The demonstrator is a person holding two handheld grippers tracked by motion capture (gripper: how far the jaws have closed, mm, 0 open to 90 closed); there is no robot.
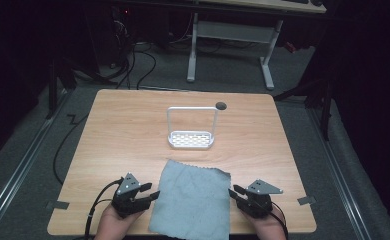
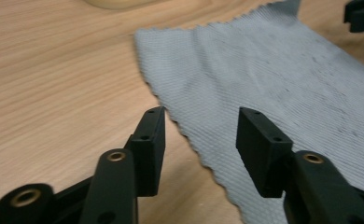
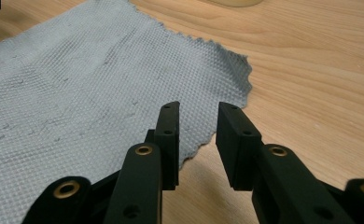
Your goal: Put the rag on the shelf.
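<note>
Cloth lies flat at the near edge of your table, a grey, slightly creased square between your two grippers, its near side reaching the table's front edge. In the left gripper view its pinked left edge runs diagonally between the jaws.

Your left gripper sits just beside the cloth's left edge, jaws wide apart and pointing in toward it, holding nothing; one jaw is over bare wood, the other over the fabric. Your right gripper sits just beside the cloth's right edge, jaws parted more narrowly, also empty, with the cloth's right edge passing between them. Whether either one touches the fabric you cannot tell from these views.

Farther back, near the table's middle, a white rack with a perforated base and a tall hoop handle stands upright, well apart from the cloth. A small dark round hole shows behind it.
</note>
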